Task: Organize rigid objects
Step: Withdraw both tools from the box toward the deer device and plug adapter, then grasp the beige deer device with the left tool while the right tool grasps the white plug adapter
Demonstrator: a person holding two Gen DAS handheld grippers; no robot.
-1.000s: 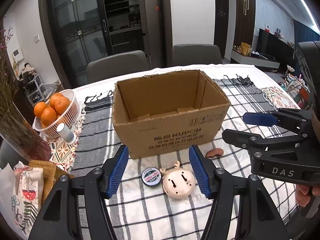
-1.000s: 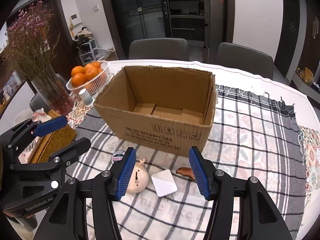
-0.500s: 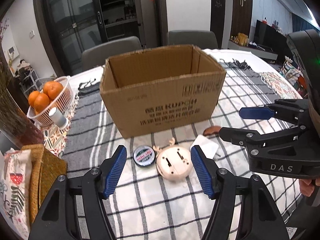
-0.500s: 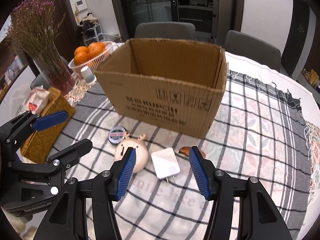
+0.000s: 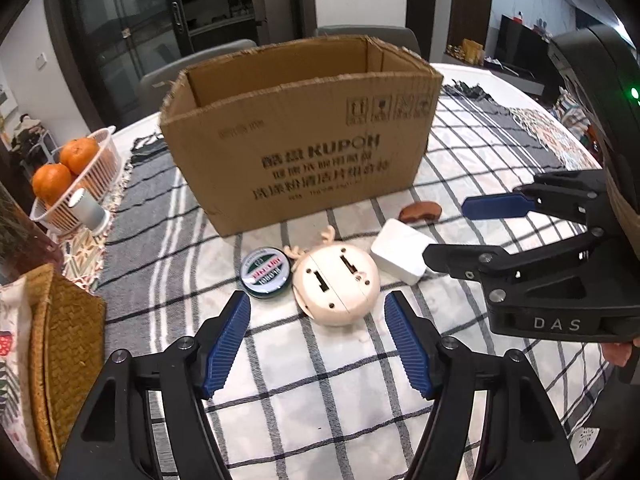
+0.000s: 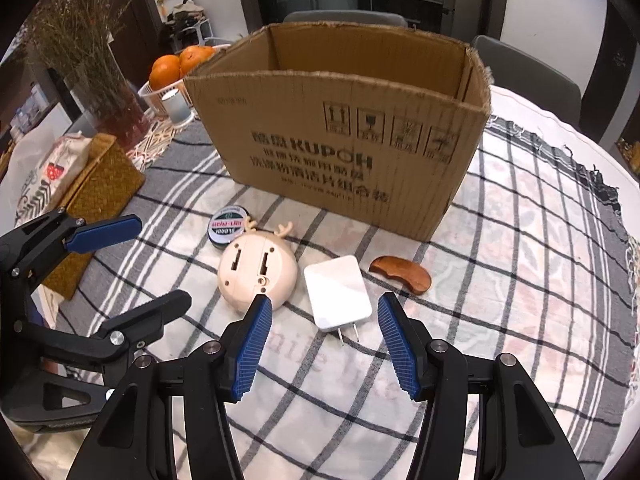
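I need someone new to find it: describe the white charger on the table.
Start at the cardboard box on the checked cloth. Four small things lie in a row before its front wall; the white charger is third from the left, between the cream deer-antlered disc and the brown wooden piece. Only it is square, with two metal prongs.

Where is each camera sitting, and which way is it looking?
Left wrist: on the left gripper, looking forward and down at the round deer toy; the right gripper shows beside it.
Right wrist: on the right gripper, looking at the white charger; the left gripper shows.
Both see the cardboard box.
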